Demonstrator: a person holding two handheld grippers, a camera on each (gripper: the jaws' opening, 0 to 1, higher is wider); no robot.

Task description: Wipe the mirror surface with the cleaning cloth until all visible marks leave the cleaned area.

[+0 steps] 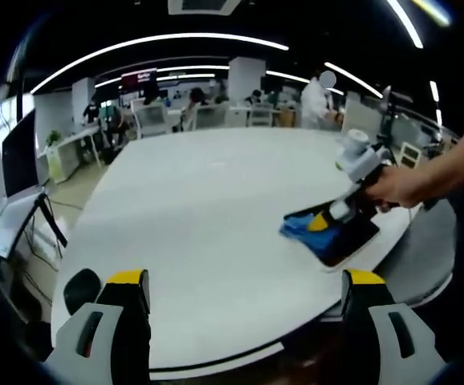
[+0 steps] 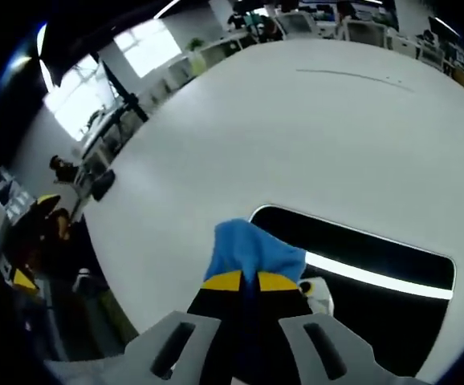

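Observation:
A dark rectangular mirror (image 2: 376, 265) lies flat on the white table (image 2: 296, 120), reflecting ceiling light strips. My right gripper (image 2: 250, 281) is shut on a blue cleaning cloth (image 2: 252, 249), which rests at the mirror's near left end. In the left gripper view the mirror (image 1: 346, 241) lies at the table's right edge with the blue cloth (image 1: 300, 226) on its left end, pinched by the right gripper (image 1: 322, 222), which a hand holds. My left gripper (image 1: 244, 281) hangs open over the near table edge, well left of the mirror, with nothing between its jaws.
The white table (image 1: 208, 200) is large and round-edged. Office desks, chairs (image 1: 152, 119) and people stand far behind it. A stand with dark legs (image 1: 43, 216) is off the table's left side. Equipment on the floor (image 2: 23, 224) sits beyond the table edge.

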